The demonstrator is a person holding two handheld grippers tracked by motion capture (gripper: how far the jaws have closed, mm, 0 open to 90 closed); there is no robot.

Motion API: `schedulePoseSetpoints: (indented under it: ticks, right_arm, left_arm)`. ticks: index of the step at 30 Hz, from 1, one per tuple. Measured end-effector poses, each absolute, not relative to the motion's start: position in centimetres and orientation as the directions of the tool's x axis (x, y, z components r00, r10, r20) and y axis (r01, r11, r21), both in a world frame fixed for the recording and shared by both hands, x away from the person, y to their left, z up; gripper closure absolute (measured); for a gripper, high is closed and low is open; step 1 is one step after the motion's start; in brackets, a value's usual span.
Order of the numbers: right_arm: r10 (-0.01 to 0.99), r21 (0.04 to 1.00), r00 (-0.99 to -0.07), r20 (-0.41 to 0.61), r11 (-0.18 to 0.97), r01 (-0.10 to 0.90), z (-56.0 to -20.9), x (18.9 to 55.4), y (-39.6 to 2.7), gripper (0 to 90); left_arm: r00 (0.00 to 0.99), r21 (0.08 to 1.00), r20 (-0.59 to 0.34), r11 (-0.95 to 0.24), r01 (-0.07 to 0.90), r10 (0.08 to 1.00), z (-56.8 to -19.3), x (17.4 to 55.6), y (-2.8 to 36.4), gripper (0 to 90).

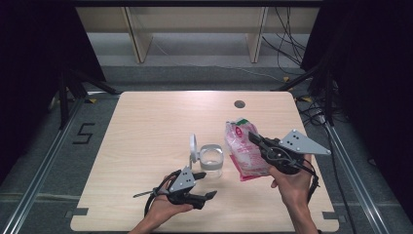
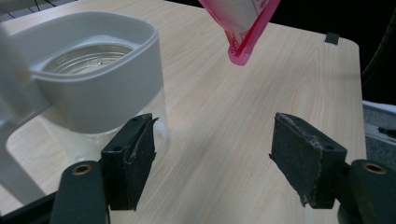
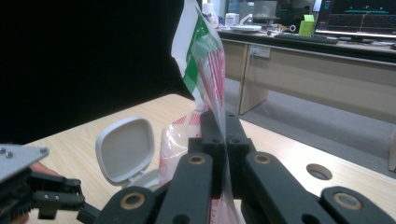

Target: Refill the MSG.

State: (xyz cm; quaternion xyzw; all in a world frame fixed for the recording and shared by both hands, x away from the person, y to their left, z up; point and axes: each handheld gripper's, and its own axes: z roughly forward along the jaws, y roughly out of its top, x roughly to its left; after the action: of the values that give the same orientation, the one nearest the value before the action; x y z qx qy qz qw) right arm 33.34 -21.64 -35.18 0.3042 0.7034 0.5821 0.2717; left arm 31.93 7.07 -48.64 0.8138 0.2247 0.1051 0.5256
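Observation:
My right gripper (image 1: 255,139) is shut on a pink and white plastic bag (image 1: 242,148) and holds it up above the table, just right of a clear jar (image 1: 211,162) with a grey rim. The jar's round lid (image 1: 193,146) stands flipped open on its left side. In the right gripper view the jaws (image 3: 225,135) pinch the thin bag (image 3: 205,70) edge-on, and the lid (image 3: 125,148) is behind it. My left gripper (image 1: 207,185) is open at the jar's near side. Its view shows the jar (image 2: 93,88) left of the jaws (image 2: 217,140) and the bag's corner (image 2: 243,32) hanging above.
The light wooden table (image 1: 146,126) has a round cable hole (image 1: 239,104) near its far edge. Black stands and cables flank the table. A wooden shelf frame (image 1: 195,29) stands beyond it.

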Motion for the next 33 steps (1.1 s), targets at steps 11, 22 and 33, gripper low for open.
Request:
schedulePoseSetpoints:
  ticks: [11, 22, 33]
  right_arm:
    - [0.718, 0.987, -0.696, 0.0, 0.113, 0.117, -34.5, 32.9, -20.2, 90.0]
    - [0.701, 0.986, -0.713, 0.001, 0.117, 0.116, -34.3, 32.6, -19.1, 90.0]
    - [0.684, 0.987, -0.728, -0.047, 0.146, 0.073, -34.5, 32.8, -18.4, 90.0]
  left_arm:
    - [0.868, 0.908, -0.057, -0.335, 0.25, 0.494, -49.0, 32.4, 4.2, 30.1]
    - [0.859, 0.92, -0.075, -0.297, 0.256, 0.506, -49.3, 32.3, 2.2, 31.4]
    - [0.843, 0.946, -0.047, -0.246, 0.209, 0.535, -49.5, 32.3, 0.4, 52.4]
